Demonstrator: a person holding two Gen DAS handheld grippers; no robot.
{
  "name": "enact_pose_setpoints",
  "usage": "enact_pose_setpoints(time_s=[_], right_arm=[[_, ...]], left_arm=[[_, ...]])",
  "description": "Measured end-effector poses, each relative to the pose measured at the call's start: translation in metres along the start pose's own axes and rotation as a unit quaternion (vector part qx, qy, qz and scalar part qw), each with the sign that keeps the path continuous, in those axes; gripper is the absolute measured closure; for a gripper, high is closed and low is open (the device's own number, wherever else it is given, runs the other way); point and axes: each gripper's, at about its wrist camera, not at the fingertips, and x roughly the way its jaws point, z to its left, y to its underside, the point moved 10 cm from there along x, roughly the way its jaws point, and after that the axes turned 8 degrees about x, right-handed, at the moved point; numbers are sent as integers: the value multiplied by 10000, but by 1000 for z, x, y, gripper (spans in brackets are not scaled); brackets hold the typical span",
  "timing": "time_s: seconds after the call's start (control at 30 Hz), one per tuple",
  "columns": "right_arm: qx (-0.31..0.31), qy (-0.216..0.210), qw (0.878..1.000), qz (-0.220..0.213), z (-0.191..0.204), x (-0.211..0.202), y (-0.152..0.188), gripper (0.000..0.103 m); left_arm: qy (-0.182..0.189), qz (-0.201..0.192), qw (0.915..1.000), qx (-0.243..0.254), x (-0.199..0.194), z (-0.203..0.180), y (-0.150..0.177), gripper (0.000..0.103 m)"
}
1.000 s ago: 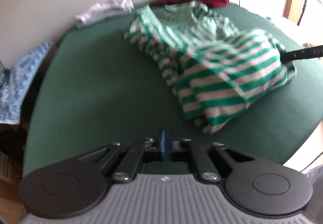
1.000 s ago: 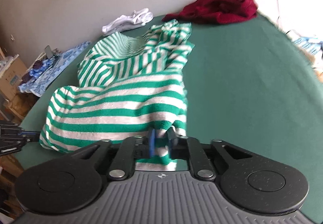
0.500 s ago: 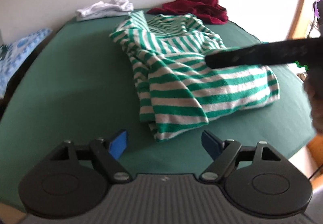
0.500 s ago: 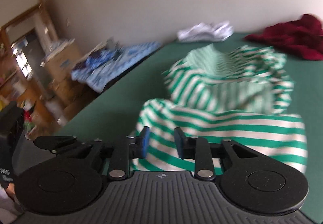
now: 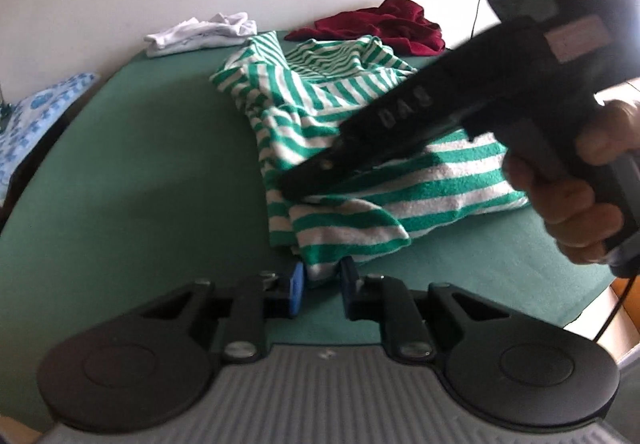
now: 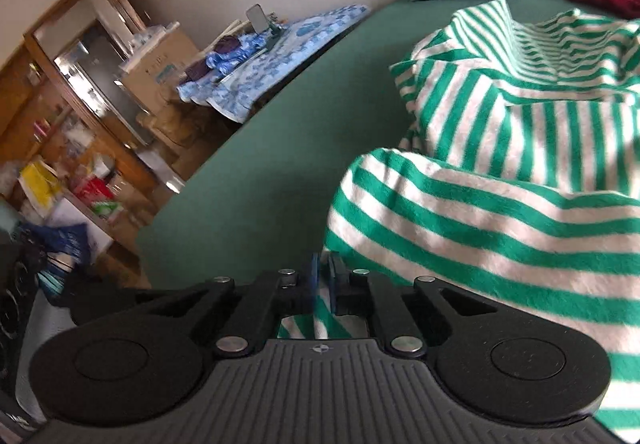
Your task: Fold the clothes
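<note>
Still early in the fold; green-and-white striped knit garment (image 5: pixel 352 172) lying bunched and roughly doubled over on the green cloth-covered table (image 5: pixel 152 180), edges unsquared, further folds and smoothing left; left gripper (image 5: pixel 320 284) closing, striped corner between its blue pads; right gripper (image 6: pixel 323 276) closing, pinched on a striped edge. By count: one striped garment in work; one white crumpled garment (image 5: pixel 200 34) and one dark red one (image 5: pixel 380 24) waiting at the far edge; two grippers.
</note>
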Motion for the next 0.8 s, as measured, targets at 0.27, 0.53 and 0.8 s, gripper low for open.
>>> enact_pose_setpoints(time_s=[0.27, 0.53, 0.8], right_arm=[[166, -41, 9995, -259, -13, -45, -9, 85], [-1350, 609, 9889, -84, -2, -80, 34, 59], [-2497, 1619, 9538, -402, -16, -73, 30, 101]], left_arm=[[-19, 5, 9989, 472, 2, 2, -7, 94], [-22, -96, 9970, 769, -3, 8, -19, 94], [-132, -272, 9952, 933, -5, 8, -36, 95]])
